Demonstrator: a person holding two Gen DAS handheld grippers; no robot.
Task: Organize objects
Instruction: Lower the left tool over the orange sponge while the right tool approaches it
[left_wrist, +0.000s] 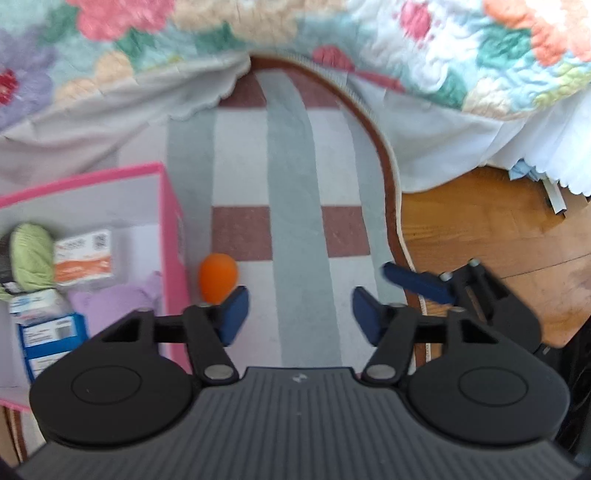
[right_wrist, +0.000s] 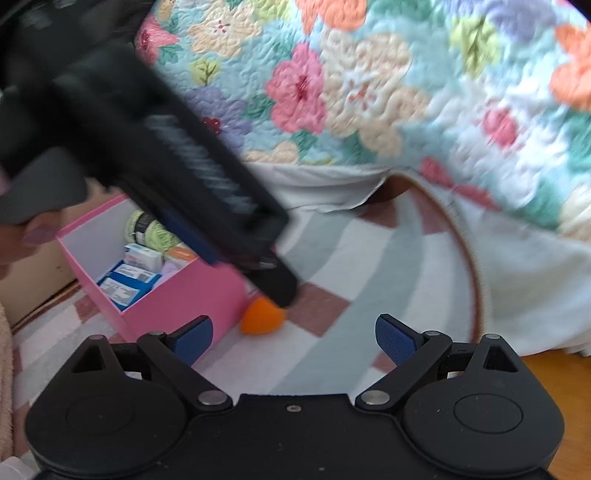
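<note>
I'm seeing the left claw hanging over the rug with its pads apart and nothing between them; the right claw is likewise gaping, empty. From the right wrist, the left rig's black body is blurring across the view and cutting off part of the orange ball — it's lying on the checked rug, just beside the pink box. Inside the box, green yarn and small packets are showing, their print unreadable. A floral quilt is draping down behind, wooden floor beyond the rug.
</note>
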